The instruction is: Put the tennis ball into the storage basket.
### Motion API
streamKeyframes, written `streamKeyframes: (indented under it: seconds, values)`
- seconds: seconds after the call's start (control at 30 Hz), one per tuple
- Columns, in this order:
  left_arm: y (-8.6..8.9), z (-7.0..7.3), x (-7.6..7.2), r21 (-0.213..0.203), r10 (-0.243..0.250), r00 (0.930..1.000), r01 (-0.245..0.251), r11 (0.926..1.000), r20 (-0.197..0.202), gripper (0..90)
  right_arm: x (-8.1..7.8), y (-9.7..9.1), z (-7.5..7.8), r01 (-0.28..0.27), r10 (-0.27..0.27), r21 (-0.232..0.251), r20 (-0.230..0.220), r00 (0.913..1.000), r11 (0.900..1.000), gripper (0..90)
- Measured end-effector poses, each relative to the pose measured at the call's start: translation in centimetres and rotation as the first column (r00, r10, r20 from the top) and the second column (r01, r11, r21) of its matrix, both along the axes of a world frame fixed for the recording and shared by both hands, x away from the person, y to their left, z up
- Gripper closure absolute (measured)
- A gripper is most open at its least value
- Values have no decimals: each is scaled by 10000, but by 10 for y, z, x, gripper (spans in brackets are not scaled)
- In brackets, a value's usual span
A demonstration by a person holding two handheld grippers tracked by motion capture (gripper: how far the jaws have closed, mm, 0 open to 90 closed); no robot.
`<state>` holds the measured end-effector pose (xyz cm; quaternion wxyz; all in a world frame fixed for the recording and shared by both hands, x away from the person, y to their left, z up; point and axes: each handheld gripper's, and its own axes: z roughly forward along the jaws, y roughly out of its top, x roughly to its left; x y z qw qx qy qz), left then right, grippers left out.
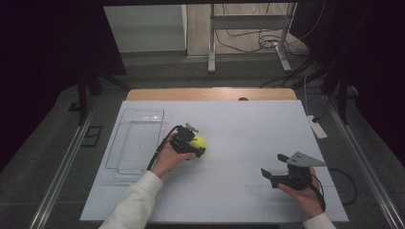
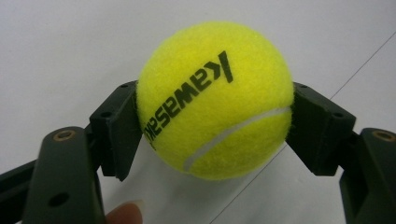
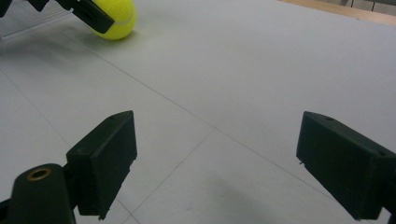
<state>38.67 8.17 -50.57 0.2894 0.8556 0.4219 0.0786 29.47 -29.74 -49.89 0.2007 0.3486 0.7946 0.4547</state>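
A yellow tennis ball (image 1: 198, 141) with black lettering lies on the white table, just right of the clear tray. My left gripper (image 1: 195, 144) is shut on the ball (image 2: 215, 99); both black pads (image 2: 116, 128) press against its sides. At the top left of the right gripper view, the ball (image 3: 117, 17) rests on the table with a jaw of the left gripper against it. My right gripper (image 1: 274, 169) hovers near the table's front right, open, with nothing between its pads (image 3: 105, 158).
A clear plastic tray (image 1: 137, 138) stands on the left side of the white table cover (image 1: 248, 129). A white power strip (image 1: 317, 128) hangs off the right edge. A metal stand (image 1: 248, 28) and cables are on the floor beyond the table.
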Motion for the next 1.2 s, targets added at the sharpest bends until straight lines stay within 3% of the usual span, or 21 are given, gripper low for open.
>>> streamKeyframes:
  seconds: [0.5, 0.63, 1.2]
  values:
    - [6, 19, -11, -664, 59, 9950, 7, 9978, 993, 268, 0, -1, -1, 39, -39, -33, -10, 10000, 10000, 124]
    - [10, 25, -13, -1166, 141, 9929, -3, 9932, 1181, 268, 0, -2, -1, 46, -46, -4, -2, 10000, 10000, 124]
    - [28, 44, -22, -1996, 392, 9797, 8, 9799, 1965, 268, 0, -3, -1, 160, -160, -27, 4, 9999, 9999, 127]
